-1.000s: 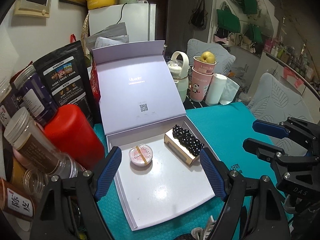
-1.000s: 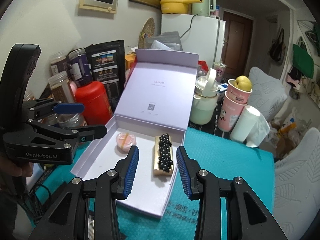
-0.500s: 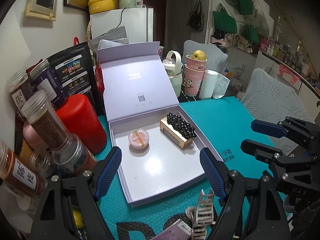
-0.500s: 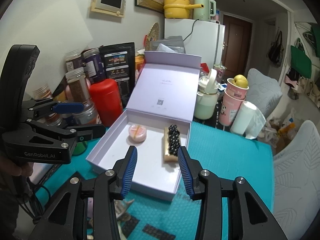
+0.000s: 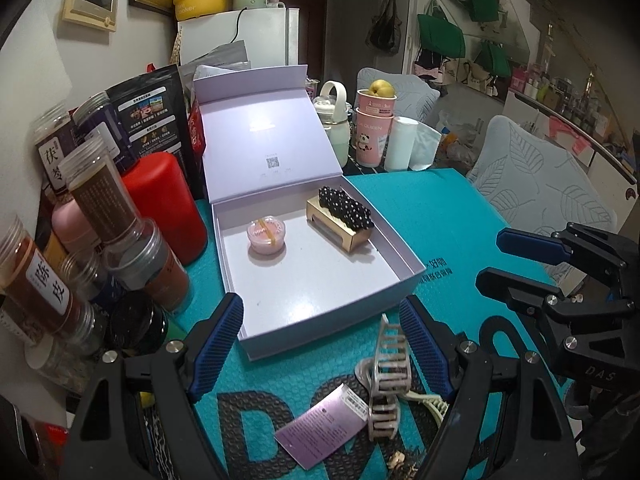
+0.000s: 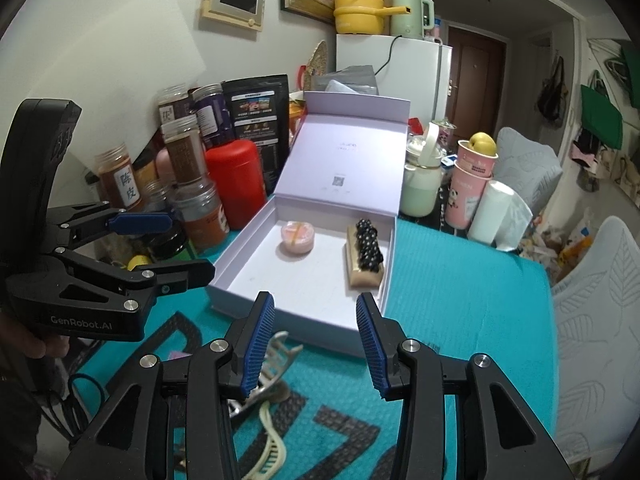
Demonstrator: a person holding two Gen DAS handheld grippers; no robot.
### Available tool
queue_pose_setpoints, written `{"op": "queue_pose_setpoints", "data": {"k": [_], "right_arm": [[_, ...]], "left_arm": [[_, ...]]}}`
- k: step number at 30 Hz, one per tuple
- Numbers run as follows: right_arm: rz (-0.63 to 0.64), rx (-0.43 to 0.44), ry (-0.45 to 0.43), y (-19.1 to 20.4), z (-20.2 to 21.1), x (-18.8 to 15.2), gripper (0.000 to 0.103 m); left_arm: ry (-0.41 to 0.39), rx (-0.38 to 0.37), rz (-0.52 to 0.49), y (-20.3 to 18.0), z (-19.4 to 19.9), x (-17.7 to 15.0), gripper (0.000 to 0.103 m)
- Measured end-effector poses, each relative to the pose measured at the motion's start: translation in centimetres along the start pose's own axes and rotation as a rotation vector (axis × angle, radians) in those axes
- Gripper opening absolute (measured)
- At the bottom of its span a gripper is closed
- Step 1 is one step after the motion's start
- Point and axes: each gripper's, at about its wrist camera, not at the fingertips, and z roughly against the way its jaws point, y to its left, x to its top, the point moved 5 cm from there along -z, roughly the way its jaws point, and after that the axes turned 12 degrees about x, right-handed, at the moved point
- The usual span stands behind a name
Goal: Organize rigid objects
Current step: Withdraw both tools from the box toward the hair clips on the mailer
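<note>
An open lavender box (image 5: 332, 320) with its lid up stands on the teal mat. It holds a pink round jar (image 5: 267, 235) and a gold case topped with black beads (image 5: 340, 220). In front of the box lie a striped hair claw (image 5: 386, 368), a purple tag (image 5: 324, 424) and a cream clip (image 5: 424, 400). My left gripper (image 5: 320, 344) hangs open above the claw, gripping nothing. My right gripper (image 6: 316, 344) is open too, before the box's front wall (image 6: 312, 324), with the hair claw (image 6: 276, 356) low beside its left finger. Each gripper shows in the other's view: right (image 5: 490, 258), left (image 6: 192, 246).
Several spice jars (image 5: 100, 200) and a red canister (image 5: 164, 204) crowd the left side of the box. Behind it stand a white bottle (image 5: 336, 128), stacked pink cups with a pear (image 5: 374, 128) and a white roll (image 5: 400, 144). A grey chair (image 5: 540, 184) is at the right.
Both grippers have drawn back from the box, which now looks smaller and farther. The hair claw, the tag and the cream clip have come into view at the bottom.
</note>
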Motion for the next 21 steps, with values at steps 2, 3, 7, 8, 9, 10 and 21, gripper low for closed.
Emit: {"op": "queue_pose_setpoints", "data": {"k": [2, 3, 7, 8, 9, 10, 21], "right_arm": [[0.0, 0.003, 0.0, 0.4, 0.2, -0.5, 0.047], [0.001, 0.005, 0.0, 0.6, 0.4, -0.7, 0.047], [0.006, 0.008, -0.001, 1.4, 0.9, -1.6, 0.047], [0.004, 0.01, -0.001, 1.6, 1.0, -1.8, 0.047], [0.001, 0.012, 0.0, 1.7, 1.1, -2.0, 0.047], [-0.003, 0.015, 0.002, 1.8, 1.1, -2.3, 0.047], [-0.048, 0.019, 0.034, 2.9, 1.7, -6.0, 0.053]], "left_arm": [[0.005, -0.008, 0.001, -0.2, 0.4, -0.6, 0.081], [0.006, -0.011, 0.0, -0.2, 0.5, -0.8, 0.081], [0.008, -0.016, -0.005, -0.3, 1.1, -1.9, 0.081], [0.01, -0.017, -0.005, -0.4, 1.3, -2.2, 0.081], [0.012, -0.021, -0.005, -0.4, 1.4, -2.6, 0.081], [0.015, -0.024, -0.006, -0.5, 1.5, -2.8, 0.081], [0.079, -0.036, -0.04, -1.7, 1.8, -6.9, 0.081]]}}
